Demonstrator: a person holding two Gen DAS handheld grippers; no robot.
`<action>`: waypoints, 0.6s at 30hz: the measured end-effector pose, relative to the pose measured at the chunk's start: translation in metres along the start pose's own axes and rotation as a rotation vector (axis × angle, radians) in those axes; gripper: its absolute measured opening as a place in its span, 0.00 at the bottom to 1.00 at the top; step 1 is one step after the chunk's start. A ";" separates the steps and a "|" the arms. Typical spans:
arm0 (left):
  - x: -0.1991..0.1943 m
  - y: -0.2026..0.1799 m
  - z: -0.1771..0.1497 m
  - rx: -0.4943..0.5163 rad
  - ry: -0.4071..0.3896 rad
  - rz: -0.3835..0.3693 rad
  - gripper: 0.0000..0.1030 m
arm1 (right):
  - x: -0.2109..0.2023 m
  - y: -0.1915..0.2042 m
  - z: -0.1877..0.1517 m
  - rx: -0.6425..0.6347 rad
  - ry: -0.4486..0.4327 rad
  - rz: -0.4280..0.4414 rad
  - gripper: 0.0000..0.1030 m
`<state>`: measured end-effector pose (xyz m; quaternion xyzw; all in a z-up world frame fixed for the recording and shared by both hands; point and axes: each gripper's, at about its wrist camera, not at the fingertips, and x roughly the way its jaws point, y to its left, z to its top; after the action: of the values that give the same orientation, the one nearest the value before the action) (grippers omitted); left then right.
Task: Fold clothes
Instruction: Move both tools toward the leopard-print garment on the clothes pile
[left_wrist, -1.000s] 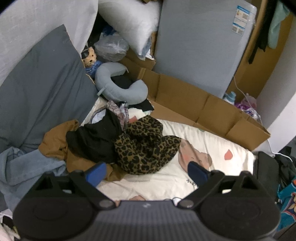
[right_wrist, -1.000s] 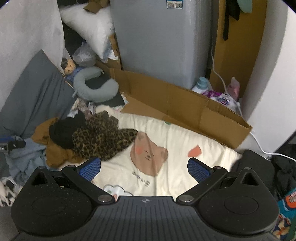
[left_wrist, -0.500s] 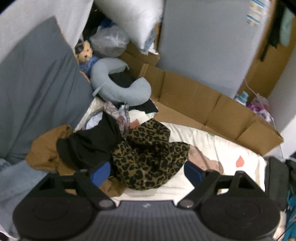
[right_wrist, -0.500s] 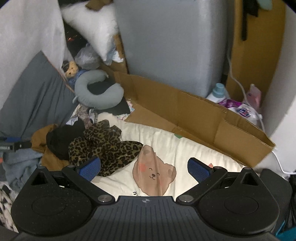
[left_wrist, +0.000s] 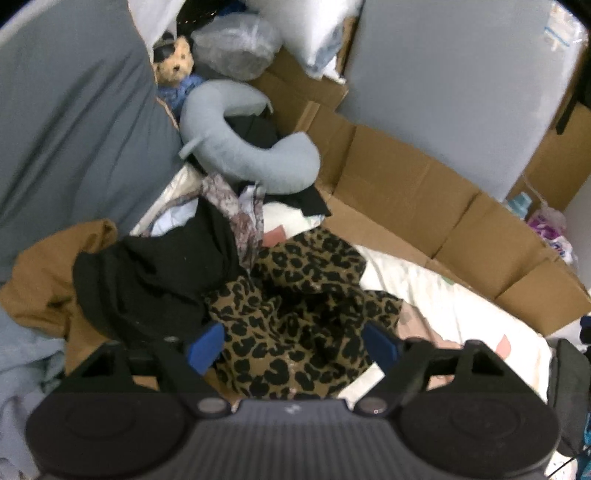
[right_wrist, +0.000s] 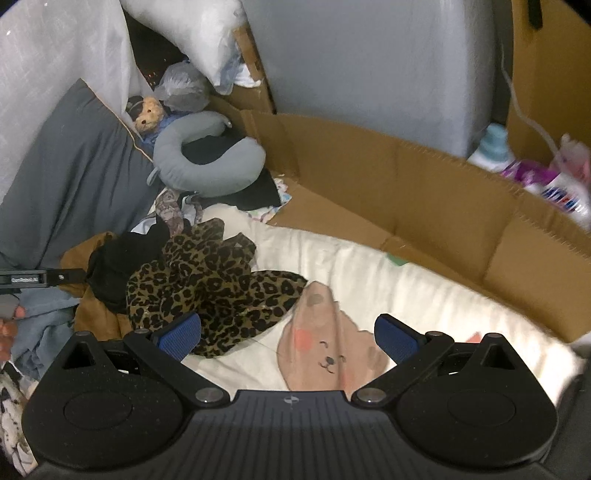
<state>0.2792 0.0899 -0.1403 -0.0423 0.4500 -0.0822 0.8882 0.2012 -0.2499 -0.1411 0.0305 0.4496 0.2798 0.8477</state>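
A crumpled leopard-print garment lies on a cream blanket with a bear print. Beside it are a black garment and a brown one. My left gripper hangs just over the leopard garment, its blue pads straddling the cloth, jaws closing but not pressing on it. My right gripper is open above the blanket; its left pad is at the leopard garment's near edge. The left gripper's tip shows at the right wrist view's left edge.
A grey neck pillow, a teddy bear and a grey cushion sit at the back left. Flattened cardboard borders the blanket. Light blue cloth lies at left. Bottles stand at right.
Both grippers have come down and forward toward the clothes pile. The left one's jaws have narrowed and now straddle the leopard garment. The right one's jaws stay wide.
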 end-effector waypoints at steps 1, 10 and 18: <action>0.008 0.001 -0.002 0.000 0.000 0.004 0.79 | 0.010 -0.001 -0.004 0.013 0.002 0.014 1.00; 0.070 0.023 -0.016 -0.025 -0.032 0.059 0.79 | 0.084 0.011 -0.044 -0.014 0.008 0.133 0.99; 0.113 0.048 -0.040 -0.093 -0.005 0.040 0.79 | 0.140 0.022 -0.079 0.032 0.034 0.191 0.98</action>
<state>0.3174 0.1168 -0.2605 -0.0749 0.4518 -0.0433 0.8879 0.1910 -0.1770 -0.2858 0.0820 0.4636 0.3523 0.8088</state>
